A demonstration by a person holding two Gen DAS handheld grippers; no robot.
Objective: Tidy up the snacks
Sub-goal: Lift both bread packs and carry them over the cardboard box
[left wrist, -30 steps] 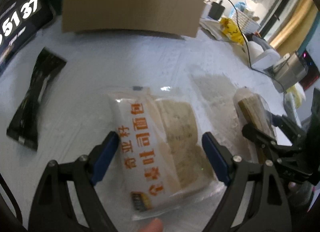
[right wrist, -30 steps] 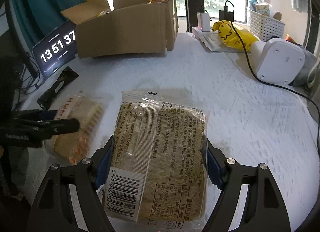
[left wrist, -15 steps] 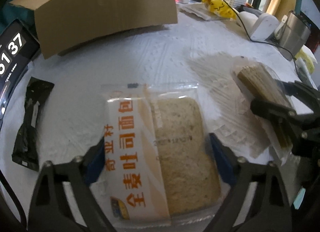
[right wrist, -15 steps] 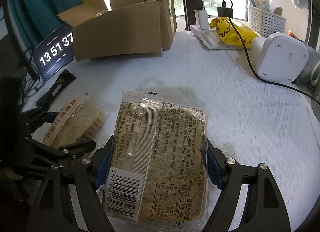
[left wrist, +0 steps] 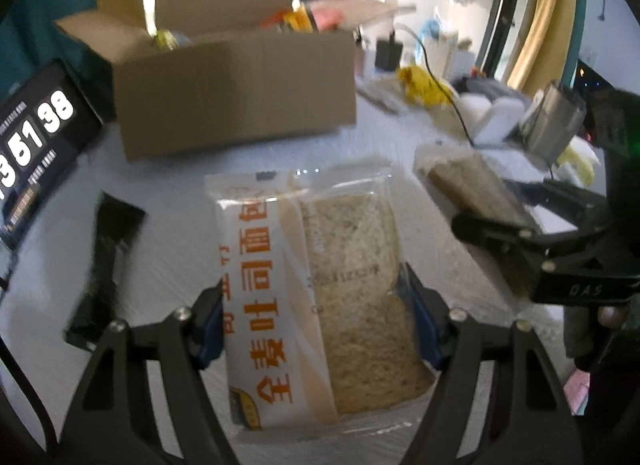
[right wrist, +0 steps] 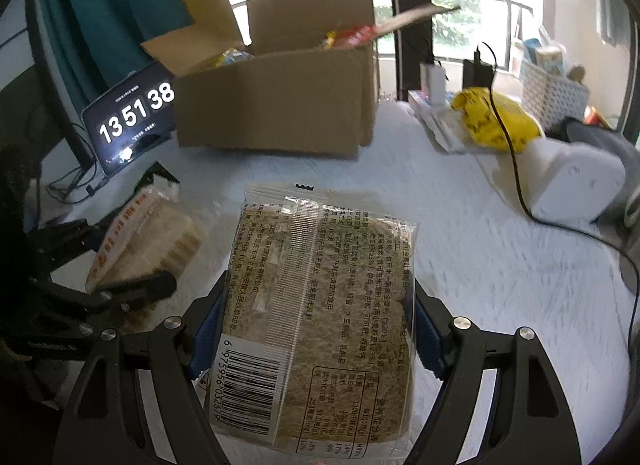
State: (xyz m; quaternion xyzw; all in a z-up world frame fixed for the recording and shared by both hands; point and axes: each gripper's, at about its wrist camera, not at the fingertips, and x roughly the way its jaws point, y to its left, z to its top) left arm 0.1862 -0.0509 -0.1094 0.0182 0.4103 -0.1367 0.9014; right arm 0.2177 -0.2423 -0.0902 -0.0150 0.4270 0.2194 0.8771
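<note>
On the white counter (right wrist: 500,265), near its far edge, stands an open cardboard box (right wrist: 280,113) with bright snack wrappers showing over its rim. To its left a dark clock display (right wrist: 132,117) leans upright, and a black snack bar wrapper (left wrist: 104,269) lies flat on the counter in front of it.

The left claw (left wrist: 312,325) has just been closing in, and its blue pads now press both long sides of a bread pack with orange lettering (left wrist: 308,297), so the claw is clenched around that pack, lifted clear of the counter. From the right wrist view the same pack (right wrist: 148,241) appears edge-on at the left, gripped between black fingers.

The right claw (right wrist: 316,325) grasps a second bread pack, label side up (right wrist: 320,305), barcode toward the camera, its pads tight against the pack's sides. In the left wrist view this pack (left wrist: 476,201) shows at the right, tilted, well apart from the first.

Farther right on the counter sit a yellow bag (right wrist: 496,121), a white device (right wrist: 576,181) with a black cable, and a white basket (right wrist: 556,93).
</note>
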